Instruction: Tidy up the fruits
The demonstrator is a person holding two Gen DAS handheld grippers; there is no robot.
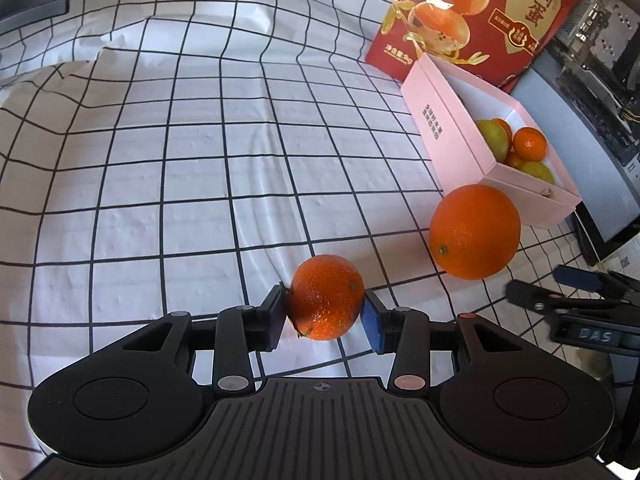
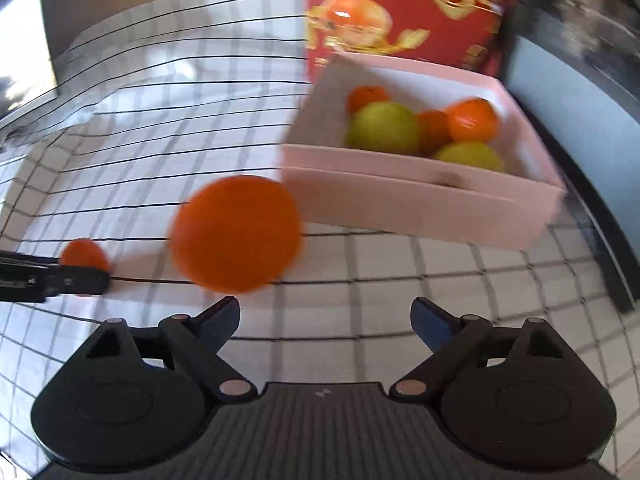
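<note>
My left gripper (image 1: 325, 312) is shut on a small mandarin (image 1: 326, 298) just above the checked cloth; it also shows in the right wrist view (image 2: 84, 254), with the left gripper (image 2: 80, 278) at the left edge. A large orange (image 1: 475, 231) lies on the cloth in front of the pink box (image 1: 448, 136). My right gripper (image 2: 324, 322) is open and empty, a short way behind the large orange (image 2: 236, 234). The right gripper shows in the left wrist view (image 1: 540, 286). The pink box (image 2: 400, 204) holds several oranges and green fruits (image 2: 382, 128).
A red printed carton (image 1: 480, 12) stands behind the pink box. A grey device (image 1: 580, 152) and dark equipment lie to the right of the box. The white checked cloth (image 1: 200, 160) covers the table. The right wrist view is motion-blurred.
</note>
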